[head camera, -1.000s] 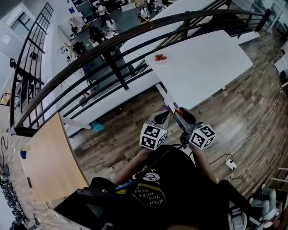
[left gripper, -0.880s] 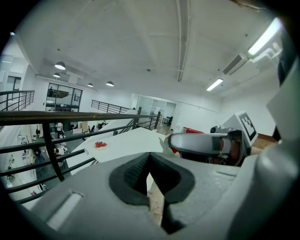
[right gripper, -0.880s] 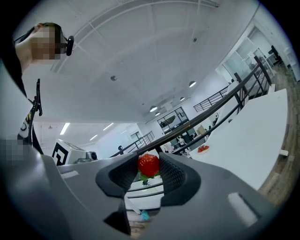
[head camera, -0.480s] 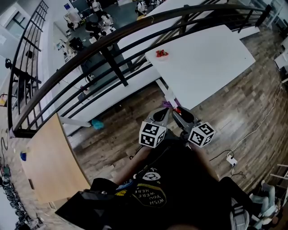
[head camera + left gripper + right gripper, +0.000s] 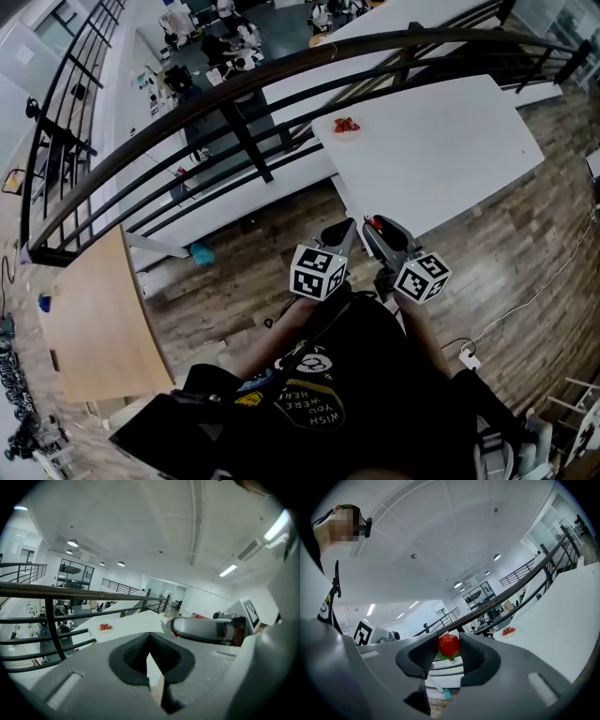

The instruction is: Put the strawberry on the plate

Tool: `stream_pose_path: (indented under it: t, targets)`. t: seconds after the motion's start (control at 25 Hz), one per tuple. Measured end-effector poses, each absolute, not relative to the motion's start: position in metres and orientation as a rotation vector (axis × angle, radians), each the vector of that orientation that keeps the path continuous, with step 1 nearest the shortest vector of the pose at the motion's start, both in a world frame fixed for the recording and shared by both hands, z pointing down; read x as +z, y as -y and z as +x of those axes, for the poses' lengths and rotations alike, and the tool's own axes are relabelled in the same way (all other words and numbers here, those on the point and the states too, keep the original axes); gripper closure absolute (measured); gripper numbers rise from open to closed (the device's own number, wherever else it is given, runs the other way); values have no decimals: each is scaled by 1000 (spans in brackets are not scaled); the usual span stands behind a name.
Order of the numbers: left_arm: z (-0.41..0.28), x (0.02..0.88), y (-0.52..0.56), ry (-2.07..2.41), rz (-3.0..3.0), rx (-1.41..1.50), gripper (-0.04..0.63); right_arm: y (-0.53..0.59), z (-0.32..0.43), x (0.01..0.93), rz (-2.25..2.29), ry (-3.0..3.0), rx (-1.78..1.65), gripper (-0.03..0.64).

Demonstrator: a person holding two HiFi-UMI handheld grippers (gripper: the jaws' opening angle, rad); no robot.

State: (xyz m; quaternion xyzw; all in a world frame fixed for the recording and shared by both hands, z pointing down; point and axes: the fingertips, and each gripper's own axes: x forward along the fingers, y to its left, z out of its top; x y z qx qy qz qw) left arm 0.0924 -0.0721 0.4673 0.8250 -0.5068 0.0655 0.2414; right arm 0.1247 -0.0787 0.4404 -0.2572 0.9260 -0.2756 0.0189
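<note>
Strawberries (image 5: 346,124), red and gathered in a little cluster, lie in the small pale round plate (image 5: 346,132), which sits on the large white rectangular table (image 5: 441,141) at its far corner, just beside the black metal railing (image 5: 234,84). Off the table's near edge, well apart from that plate, the right gripper (image 5: 378,228) is raised with its dark ribbed fingers pinching a single red strawberry (image 5: 448,644), whose green leaves hang below the pads. Next to it, also short of the table's near edge, the left gripper (image 5: 150,635) has its fingertips pressed together with nothing between them.
</note>
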Motion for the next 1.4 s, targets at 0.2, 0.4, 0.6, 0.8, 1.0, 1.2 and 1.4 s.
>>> stream_pose_path:
  t: [0.2, 0.4, 0.6, 0.8, 1.0, 1.2, 1.4]
  targets:
    - [98, 482, 83, 1402, 2209, 190, 594, 98, 140, 444, -796, -2863, -864, 477]
    - [108, 493, 87, 1383, 2200, 208, 594, 105, 147, 457, -800, -2855, -916, 477]
    - [91, 491, 104, 1402, 2203, 216, 594, 121, 140, 457, -814, -2849, -915, 477]
    - [75, 493, 124, 1388, 2193, 229, 594, 143, 127, 453, -833, -2844, -921, 477]
    - [56, 486, 143, 1362, 2233, 233, 594, 161, 107, 451, -871, -2837, -915, 477]
    - [35, 489, 159, 1327, 2255, 231, 594, 171, 76, 456, -881, -2852, -918, 477]
    - [19, 497, 161, 1289, 2266, 243, 594, 174, 53, 461, -904, -2849, -930, 477]
